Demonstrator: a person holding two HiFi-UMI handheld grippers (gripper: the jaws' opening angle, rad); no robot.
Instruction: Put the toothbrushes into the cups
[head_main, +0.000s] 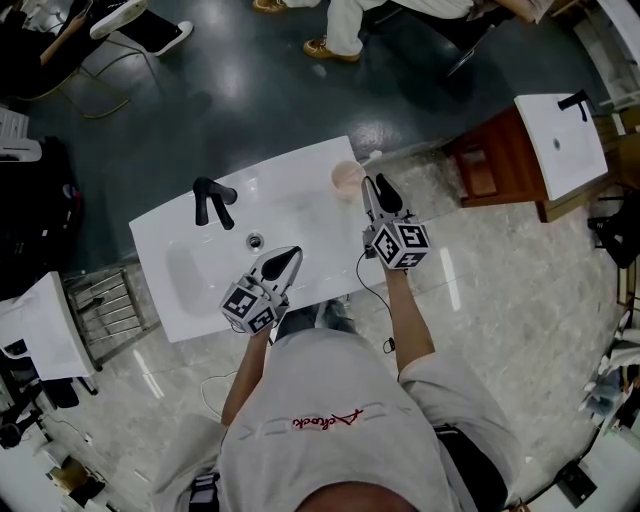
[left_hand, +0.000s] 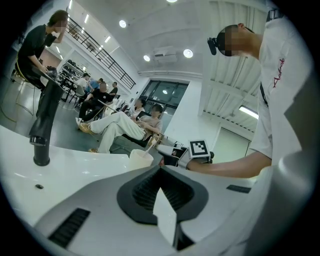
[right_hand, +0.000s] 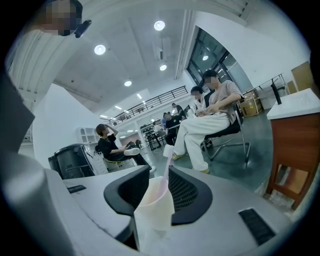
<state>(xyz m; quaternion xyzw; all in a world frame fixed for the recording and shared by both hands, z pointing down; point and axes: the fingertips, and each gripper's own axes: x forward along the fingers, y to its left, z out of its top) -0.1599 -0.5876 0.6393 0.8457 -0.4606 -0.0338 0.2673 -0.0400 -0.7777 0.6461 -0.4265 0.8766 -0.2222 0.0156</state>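
A pale pink cup (head_main: 346, 180) stands at the far right corner of the white basin counter (head_main: 300, 175), with a toothbrush (head_main: 366, 158) leaning in it. My right gripper (head_main: 372, 187) sits just behind the cup, open. In the right gripper view the cup (right_hand: 155, 210) and the pink-handled toothbrush (right_hand: 164, 175) show in the gap between the jaws, which do not press on them. My left gripper (head_main: 288, 258) hovers over the counter's front edge near the drain, shut with nothing in it. The left gripper view shows the cup (left_hand: 140, 159) beside the right gripper (left_hand: 167, 159).
A black faucet (head_main: 212, 200) rises at the back of the sunken bowl (head_main: 195, 275). A brown cabinet with a white top (head_main: 560, 140) stands to the right, a metal rack (head_main: 105, 300) to the left. Seated people (right_hand: 210, 120) are beyond the counter.
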